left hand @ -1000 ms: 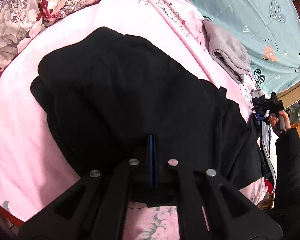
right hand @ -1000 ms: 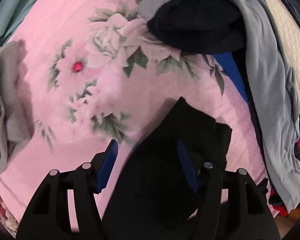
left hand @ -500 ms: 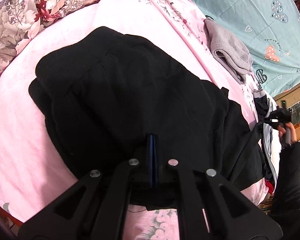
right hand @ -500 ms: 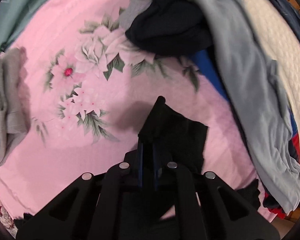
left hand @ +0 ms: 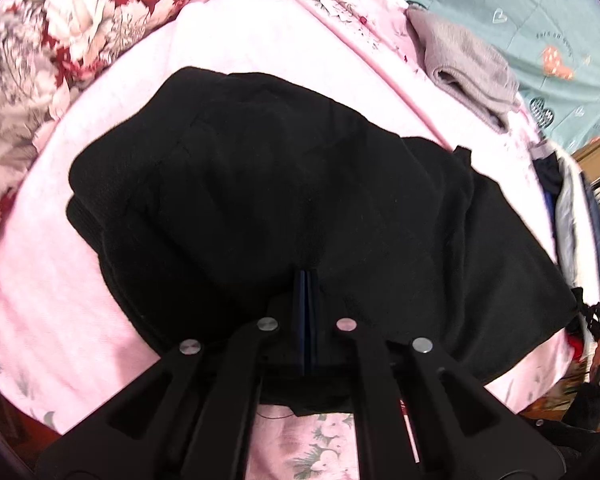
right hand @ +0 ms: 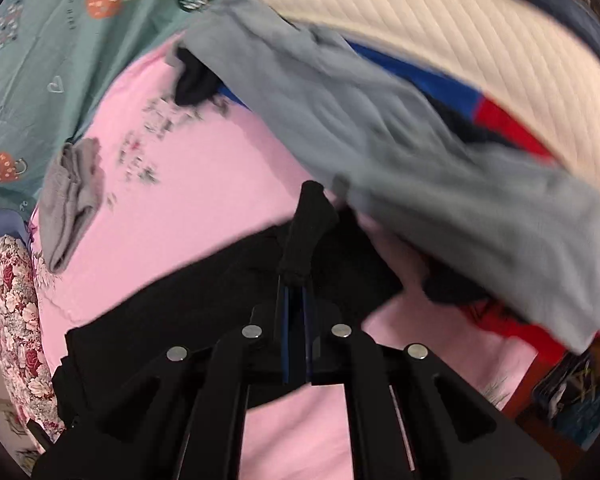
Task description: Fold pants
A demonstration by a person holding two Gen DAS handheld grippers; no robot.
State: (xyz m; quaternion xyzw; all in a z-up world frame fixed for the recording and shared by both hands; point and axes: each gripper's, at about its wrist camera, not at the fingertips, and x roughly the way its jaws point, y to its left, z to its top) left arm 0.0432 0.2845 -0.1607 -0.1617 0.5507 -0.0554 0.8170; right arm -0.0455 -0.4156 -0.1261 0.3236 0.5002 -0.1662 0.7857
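Left tool: blue pads pressed together, pinched on the near edge of the black pants, fabric bunched right at the tips. Right tool: pads likewise closed to a narrow slit, clamped on a ribbed black end of the same pants, probably a cuff or waistband corner, raised off the bed and standing up from the tips; view blurred, so exact part uncertain. Pants: spread as one broad dark mass on the pink floral bedsheet, directly ahead of and touching the left tool, long axis running across the bed from the left-hand grip toward the right-hand grip at the far right edge; near end nearer the left hand, far end nearer the right. Key relation, judged: both ends held, body of the garment sagging onto the sheet between them, so a fold likely calls for carrying one held end over toward the other along that axis. Beyond the pants: folded grey garment on the sheet, well apart; red floral quilt at far left; teal patterned cover at far right. In the right view: loose grey cloth heaped just beyond the raised end, blue and red items under it, quilted white mattress farthest.
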